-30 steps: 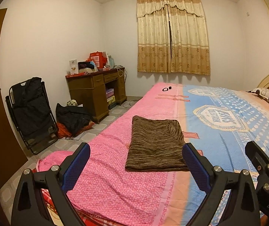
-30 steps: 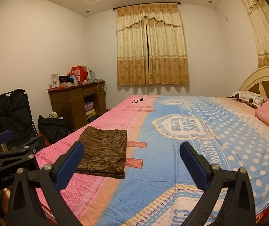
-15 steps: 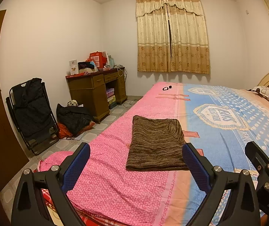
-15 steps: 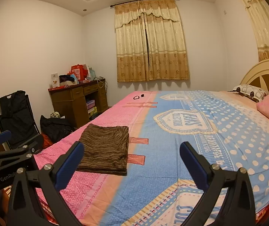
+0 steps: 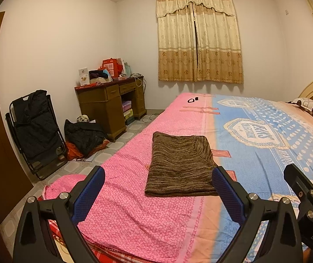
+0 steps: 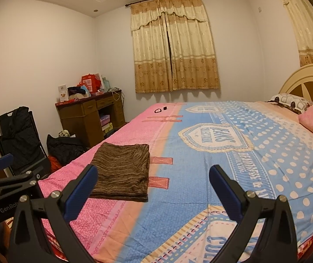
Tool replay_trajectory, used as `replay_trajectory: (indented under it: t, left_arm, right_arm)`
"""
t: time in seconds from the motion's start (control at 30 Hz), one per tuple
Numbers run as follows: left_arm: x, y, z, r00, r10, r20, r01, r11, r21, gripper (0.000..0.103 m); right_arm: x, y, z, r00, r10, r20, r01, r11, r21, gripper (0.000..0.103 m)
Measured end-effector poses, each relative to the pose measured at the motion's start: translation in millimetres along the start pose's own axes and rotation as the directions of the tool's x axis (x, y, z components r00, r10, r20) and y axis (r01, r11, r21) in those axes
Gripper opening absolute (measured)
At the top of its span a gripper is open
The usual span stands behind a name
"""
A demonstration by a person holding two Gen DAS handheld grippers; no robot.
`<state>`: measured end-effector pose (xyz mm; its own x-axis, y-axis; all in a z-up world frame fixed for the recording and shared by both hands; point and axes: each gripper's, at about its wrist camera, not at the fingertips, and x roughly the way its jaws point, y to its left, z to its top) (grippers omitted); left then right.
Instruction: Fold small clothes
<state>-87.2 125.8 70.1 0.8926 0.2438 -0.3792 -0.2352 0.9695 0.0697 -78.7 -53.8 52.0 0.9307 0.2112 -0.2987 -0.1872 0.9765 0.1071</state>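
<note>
Both claws, left gripper [image 5: 157,191] and right gripper [image 6: 153,189], are hanging spread wide and gripping nothing; the folded brown knit garment [image 5: 179,167] is lying on the bed [image 5: 255,153] ahead of the left.

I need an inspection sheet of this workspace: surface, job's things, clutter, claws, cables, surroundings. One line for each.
Surface: bed with pink and blue sheet.
Job's things: brown garment lies folded flat on the pink part.
Clutter: two small black items at the far edge; pillows by the headboard.
Claws: left claw and right claw both open, holding nothing, above the bed.
Cables: cords hang at the desk.
Surroundings: closed curtains, folding chair, dark bag on the floor.
</note>
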Motion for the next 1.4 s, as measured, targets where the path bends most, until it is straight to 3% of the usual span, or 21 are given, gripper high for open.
replay_trajectory:
  t: [1.4]
  left_arm:
    - [3.3, -4.9, -3.5, 1.000, 0.022, -0.009, -0.022, 1.000, 0.010, 0.099]
  right_arm:
    - [0.6, 2.3, 0.4, 1.000, 0.001, 0.009, -0.001, 1.000, 0.006, 0.103]
